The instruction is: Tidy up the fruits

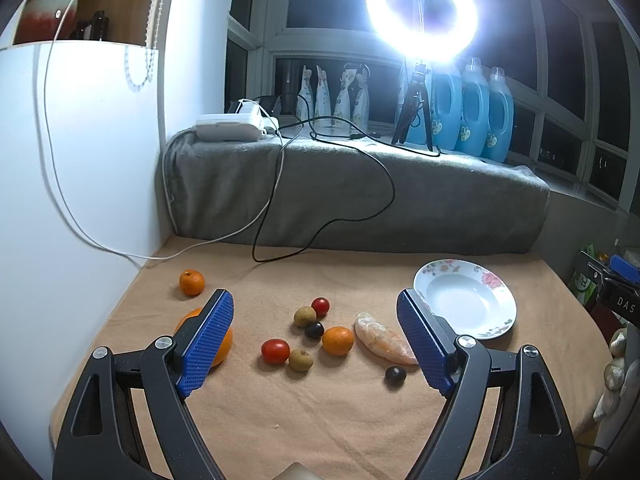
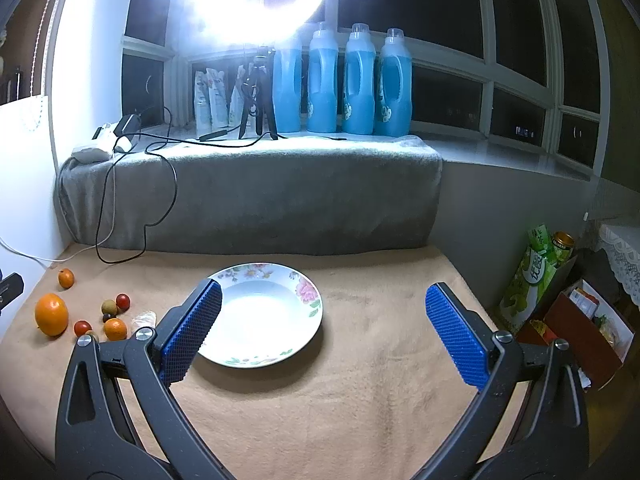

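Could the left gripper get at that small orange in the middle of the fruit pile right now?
Probably yes. The left gripper is wide open and holds nothing, and the small orange lies on the cloth just ahead between its fingers, though a dark berry sits close beside it.

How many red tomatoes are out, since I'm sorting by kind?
2, both on the tan cloth: one red tomato nearest the camera, another red tomato behind the cluster. The fingers might hide more.

Bare cloth [image 2: 380,312] lies right of the plate [image 2: 312,320]; scattered fruit [image 1: 308,336] crowds its left
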Tool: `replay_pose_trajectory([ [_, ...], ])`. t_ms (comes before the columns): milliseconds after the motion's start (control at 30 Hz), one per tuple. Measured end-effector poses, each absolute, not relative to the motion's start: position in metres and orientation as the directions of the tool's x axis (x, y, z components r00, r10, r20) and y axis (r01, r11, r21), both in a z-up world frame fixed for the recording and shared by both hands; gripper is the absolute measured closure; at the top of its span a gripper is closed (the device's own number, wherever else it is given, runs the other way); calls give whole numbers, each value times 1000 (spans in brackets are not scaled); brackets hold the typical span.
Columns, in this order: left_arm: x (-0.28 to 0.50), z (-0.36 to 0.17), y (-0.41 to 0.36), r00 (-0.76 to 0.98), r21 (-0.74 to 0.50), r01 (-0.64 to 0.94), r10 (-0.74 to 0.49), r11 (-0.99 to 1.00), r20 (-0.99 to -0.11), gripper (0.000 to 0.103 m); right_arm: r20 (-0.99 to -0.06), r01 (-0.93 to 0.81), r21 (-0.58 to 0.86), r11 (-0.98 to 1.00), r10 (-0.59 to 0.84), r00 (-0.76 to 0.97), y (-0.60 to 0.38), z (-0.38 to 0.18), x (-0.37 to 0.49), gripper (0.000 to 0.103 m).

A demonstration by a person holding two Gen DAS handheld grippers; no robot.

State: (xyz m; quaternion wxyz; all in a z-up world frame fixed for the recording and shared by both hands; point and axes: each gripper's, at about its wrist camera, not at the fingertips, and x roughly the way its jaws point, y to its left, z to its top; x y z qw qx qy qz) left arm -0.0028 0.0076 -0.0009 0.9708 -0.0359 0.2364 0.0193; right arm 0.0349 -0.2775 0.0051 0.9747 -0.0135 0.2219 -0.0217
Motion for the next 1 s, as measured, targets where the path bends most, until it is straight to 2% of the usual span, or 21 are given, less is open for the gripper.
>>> replay_pose_trajectory([
  [1000,-4,-3,6,887,-65,-56,20,996,-461,19,-436,37,-40,999,-50,899,-277,6,37,0],
])
